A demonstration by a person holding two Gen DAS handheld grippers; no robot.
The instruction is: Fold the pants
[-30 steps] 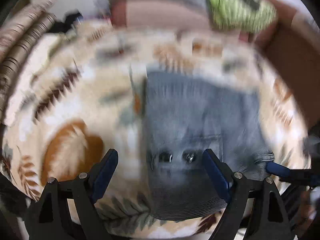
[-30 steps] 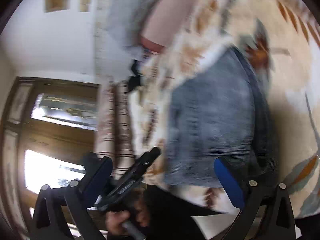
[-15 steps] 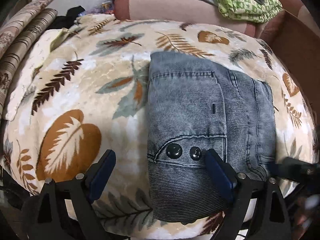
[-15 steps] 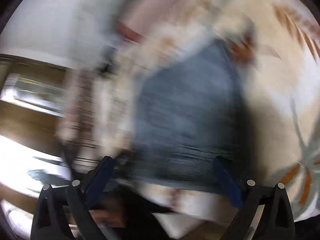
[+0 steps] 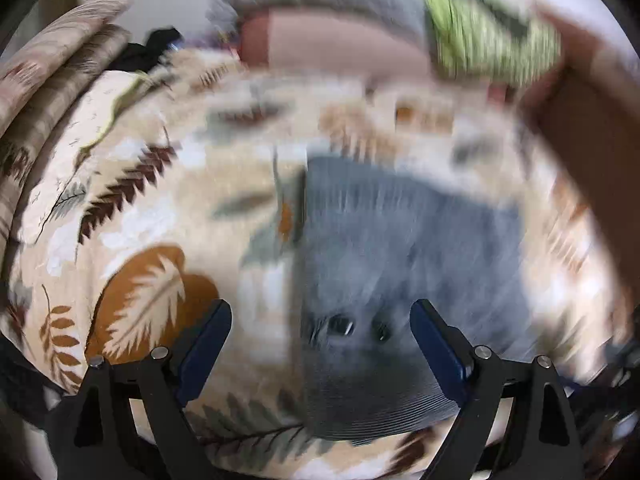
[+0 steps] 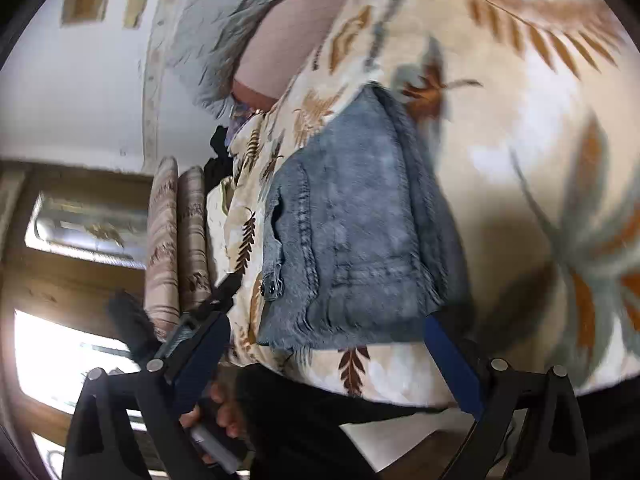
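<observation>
The blue-grey denim pants (image 5: 400, 272) lie folded into a compact rectangle on a leaf-patterned blanket (image 5: 132, 216); two dark buttons show near the front edge. They also show in the right wrist view (image 6: 360, 232). My left gripper (image 5: 320, 340) is open and empty, hovering just in front of the pants' near edge. My right gripper (image 6: 326, 356) is open and empty, just off the pants' frayed edge. The left gripper also shows in the right wrist view (image 6: 212, 304), held in a hand.
A pink bolster (image 5: 340, 44) with a grey quilt and a green cloth (image 5: 488, 44) lies at the back. Striped rolled cushions (image 5: 48, 92) lie at the left. A wooden door and window (image 6: 80, 240) are beyond the bed edge.
Both grippers stay open and empty near the folded pants. The left view has gone blurry with motion and pulled back slightly; the right view has steadied and swung toward the pants.
</observation>
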